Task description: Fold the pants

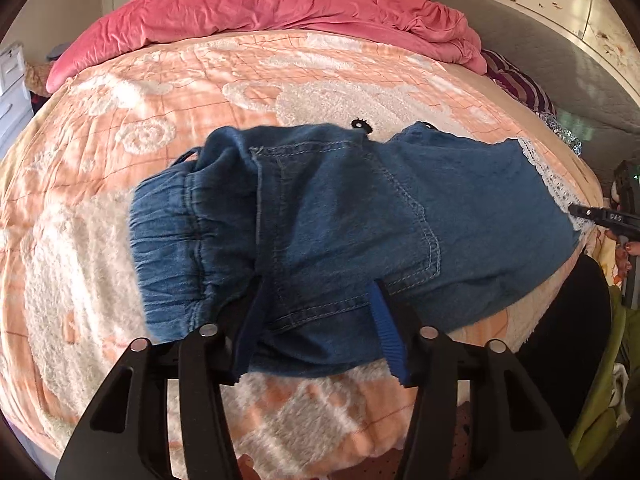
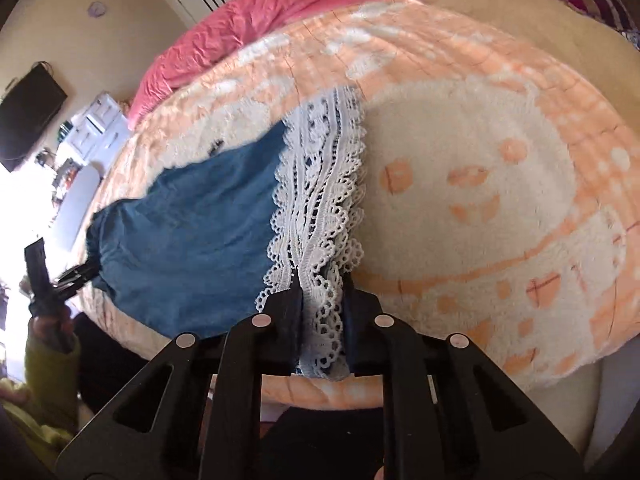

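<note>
The left gripper [image 1: 316, 320] has its two blue-padded fingers [image 1: 386, 336] set moderately apart with the near edge of the denim pants [image 1: 320, 216] bunched between them, close to the elastic waistband [image 1: 168, 240]; the cloth drapes over both pads, and the pads appear to press into the fold, so it looks clamped on the denim. The right gripper [image 2: 320, 312] has its fingers drawn nearly together, pinched on the white lace hem [image 2: 320, 200] at the leg end of the pants (the lace runs straight down between the two pads). The pants lie across the near part of a bed, on a fluffy peach-and-white blanket [image 1: 120, 100], spread sideways from waistband to lace trim. A crumpled pink sheet [image 1: 260, 8] sits along the far side of the bed. Both grippers tilt downward toward the mattress from the near edge. In the right wrist view the person's left hand [image 2: 48, 320] shows at the far left, wrapped around the other gripper's handle, with a yellow-green sleeve [image 2: 48, 372] below it.
</note>
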Motion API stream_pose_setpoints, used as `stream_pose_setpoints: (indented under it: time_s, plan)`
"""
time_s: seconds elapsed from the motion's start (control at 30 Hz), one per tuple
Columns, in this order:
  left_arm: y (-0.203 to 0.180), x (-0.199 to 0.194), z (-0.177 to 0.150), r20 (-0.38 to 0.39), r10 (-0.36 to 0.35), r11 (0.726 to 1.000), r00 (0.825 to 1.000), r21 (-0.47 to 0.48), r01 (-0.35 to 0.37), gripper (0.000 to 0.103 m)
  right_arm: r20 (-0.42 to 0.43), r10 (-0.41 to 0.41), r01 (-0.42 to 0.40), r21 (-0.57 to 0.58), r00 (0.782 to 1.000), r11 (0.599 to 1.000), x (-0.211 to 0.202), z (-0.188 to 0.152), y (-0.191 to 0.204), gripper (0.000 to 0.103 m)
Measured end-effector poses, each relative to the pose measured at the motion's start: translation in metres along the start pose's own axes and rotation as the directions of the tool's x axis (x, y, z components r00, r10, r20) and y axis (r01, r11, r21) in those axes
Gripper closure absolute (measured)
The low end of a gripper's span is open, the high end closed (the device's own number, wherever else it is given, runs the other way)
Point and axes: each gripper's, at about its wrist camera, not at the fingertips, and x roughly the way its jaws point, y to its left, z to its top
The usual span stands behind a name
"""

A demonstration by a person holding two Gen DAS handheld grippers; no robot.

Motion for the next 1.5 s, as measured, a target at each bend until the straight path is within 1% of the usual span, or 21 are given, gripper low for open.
stream_pose_setpoints:
  time_s: [0.07, 0.13, 0.3, 0.33, 0.37, 0.43, 0.47, 0.5, 0.6, 0.67, 0.77, 0.9, 0.93, 1.0, 1.03, 1.1, 1.27, 1.4, 1.43, 1.47, 1.5]
  plan:
    - [0.004, -0.001, -0.004, -0.002, -0.008, 1.0, 1.0, -0.004, 0.008, 0.052, -0.012, -0.025, 0.025, -0.02, 1.0, 0.999, 0.01, -0.003, 0.0, 0.091]
    - [0.005, -0.001, -0.006, -0.006, -0.006, 1.0, 1.0, 0.0, 0.006, 0.052, -0.005, -0.021, 0.021, 0.0, 1.0, 1.0, 0.011, -0.004, -0.002, 0.09]
    - [-0.005, -0.008, -0.003, -0.021, 0.021, 1.0, 1.0, 0.011, -0.021, 0.051, 0.015, -0.026, 0.025, 0.009, 1.0, 1.0, -0.003, 0.0, 0.001, 0.083]
    - [-0.009, -0.014, -0.002, -0.019, 0.006, 1.0, 1.0, 0.013, -0.006, 0.046, 0.037, -0.031, 0.031, 0.007, 0.999, 0.999, -0.011, 0.002, 0.002, 0.077]
    - [-0.012, -0.022, -0.001, -0.006, -0.016, 1.0, 1.0, 0.02, 0.016, 0.046, 0.058, -0.035, 0.035, 0.002, 0.998, 0.999, -0.016, 0.004, 0.005, 0.071]
    - [-0.026, -0.044, 0.005, 0.042, -0.072, 0.996, 0.997, 0.061, 0.069, 0.042, 0.12, -0.038, 0.04, -0.015, 0.992, 0.999, -0.033, 0.011, 0.009, 0.067]
    - [-0.032, -0.052, 0.011, 0.067, -0.082, 0.994, 0.994, 0.081, 0.076, 0.035, 0.14, -0.039, 0.042, -0.021, 0.989, 0.999, -0.038, 0.015, 0.012, 0.066]
    - [-0.039, -0.058, 0.021, 0.094, -0.086, 0.992, 0.992, 0.099, 0.076, 0.032, 0.156, -0.035, 0.04, -0.029, 0.987, 0.999, -0.042, 0.021, 0.015, 0.065]
    - [-0.052, -0.057, 0.05, 0.117, -0.127, 0.988, 0.985, 0.105, 0.114, 0.031, 0.193, 0.004, 0.011, -0.079, 0.981, 0.997, -0.042, 0.044, 0.032, 0.061]
    - [-0.063, -0.044, 0.078, 0.12, -0.134, 0.987, 0.984, 0.107, 0.121, 0.031, 0.202, 0.025, 0.0, -0.122, 0.979, 0.993, -0.036, 0.06, 0.047, 0.054]
    - [-0.08, -0.018, 0.11, 0.093, -0.116, 0.987, 0.989, 0.12, 0.104, 0.03, 0.215, 0.024, 0.013, -0.169, 0.976, 0.985, -0.024, 0.086, 0.057, 0.051]
    - [-0.095, 0.033, 0.142, -0.001, -0.115, 0.985, 0.993, 0.128, 0.115, 0.03, 0.175, -0.017, 0.035, -0.104, 0.984, 0.994, 0.003, 0.115, 0.029, 0.05]
    - [-0.096, 0.054, 0.148, -0.055, -0.114, 0.985, 0.992, 0.12, 0.12, 0.03, 0.161, -0.014, 0.03, -0.096, 0.987, 0.995, 0.009, 0.118, 0.023, 0.05]
    - [-0.091, 0.079, 0.152, -0.112, -0.107, 0.988, 0.988, 0.102, 0.119, 0.03, 0.126, -0.009, 0.018, -0.074, 0.992, 0.997, 0.021, 0.124, 0.011, 0.05]
    - [-0.09, 0.094, 0.153, -0.139, -0.082, 0.99, 0.987, 0.105, 0.097, 0.03, 0.106, 0.012, -0.005, -0.074, 0.994, 0.997, 0.028, 0.128, 0.006, 0.05]
    - [-0.086, 0.108, 0.152, -0.149, -0.077, 0.99, 0.986, 0.108, 0.093, 0.032, 0.093, 0.028, -0.022, -0.061, 0.995, 0.998, 0.036, 0.13, -0.003, 0.051]
    - [-0.082, 0.127, 0.149, -0.169, -0.137, 0.985, 0.976, 0.08, 0.152, 0.032, 0.054, 0.074, -0.073, -0.017, 0.996, 0.997, 0.056, 0.135, -0.02, 0.051]
    - [-0.08, 0.137, 0.149, -0.161, -0.218, 0.973, 0.963, 0.037, 0.226, 0.033, 0.036, 0.108, -0.108, 0.004, 0.994, 0.994, 0.071, 0.136, -0.025, 0.051]
    - [-0.079, 0.139, 0.148, -0.156, -0.227, 0.972, 0.961, 0.026, 0.234, 0.038, 0.029, 0.114, -0.114, 0.003, 0.993, 0.993, 0.074, 0.135, -0.024, 0.053]
    - [-0.08, 0.142, 0.148, -0.155, -0.236, 0.97, 0.959, 0.016, 0.241, 0.046, 0.022, 0.124, -0.124, 0.003, 0.992, 0.992, 0.077, 0.134, -0.023, 0.06]
    - [-0.079, 0.143, 0.147, -0.158, -0.257, 0.966, 0.953, 0.002, 0.26, 0.048, 0.017, 0.134, -0.134, 0.003, 0.991, 0.991, 0.079, 0.133, -0.022, 0.062]
